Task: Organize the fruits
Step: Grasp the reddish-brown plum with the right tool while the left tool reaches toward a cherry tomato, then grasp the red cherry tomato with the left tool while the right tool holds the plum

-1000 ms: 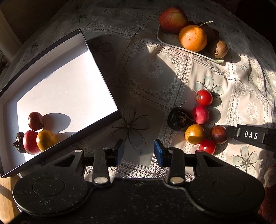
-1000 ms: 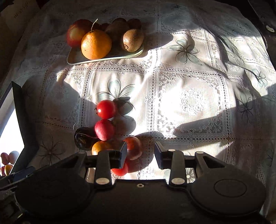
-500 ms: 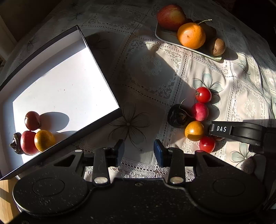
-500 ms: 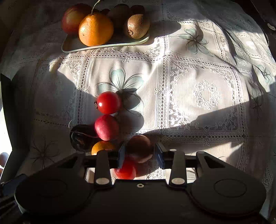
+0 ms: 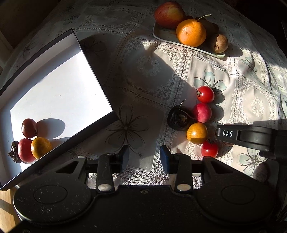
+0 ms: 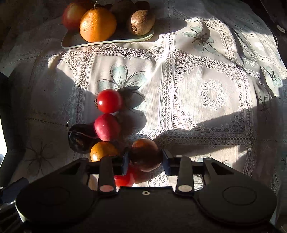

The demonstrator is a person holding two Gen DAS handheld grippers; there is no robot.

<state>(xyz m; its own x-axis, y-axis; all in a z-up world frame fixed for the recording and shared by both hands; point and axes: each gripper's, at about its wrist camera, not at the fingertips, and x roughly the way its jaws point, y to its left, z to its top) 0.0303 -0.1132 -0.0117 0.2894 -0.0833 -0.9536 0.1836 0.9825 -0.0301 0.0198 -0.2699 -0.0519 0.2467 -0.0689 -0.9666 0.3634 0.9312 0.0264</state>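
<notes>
Surface: a table under a lace tablecloth [image 6: 206, 93] with pale blue flower prints, cut by hard sunlight and deep shadow. A bare strip of wooden tabletop [image 5: 7, 211] shows at the lower left of the left wrist view. The room beyond the table is too dark to read.

Right gripper [image 6: 145, 159]: jaws closed onto a brownish-red fruit [image 6: 145, 154], low centre of the right wrist view; whether it is off the cloth cannot be told.

Left gripper [image 5: 144, 157]: jaws parted, nothing between them, over a dark printed flower at lower centre of its view.

Loose cluster left of centre in the right wrist view: red tomato [image 6: 109, 101], red fruit [image 6: 106, 127] touching below it, dark fruit [image 6: 80, 138] beside that, orange-yellow fruit [image 6: 102, 150] lower still, a second tomato [image 6: 125, 179] partly hidden behind the gripper body.

White box [image 5: 59, 100] with dark rim, left half of the left wrist view; four small fruits [image 5: 30, 141] bunched in its lower left corner.

Pale plate [image 6: 107, 41] at the top, holding an orange [image 6: 97, 24], an apple [image 6: 71, 16] and a kiwi [image 6: 141, 22].
</notes>
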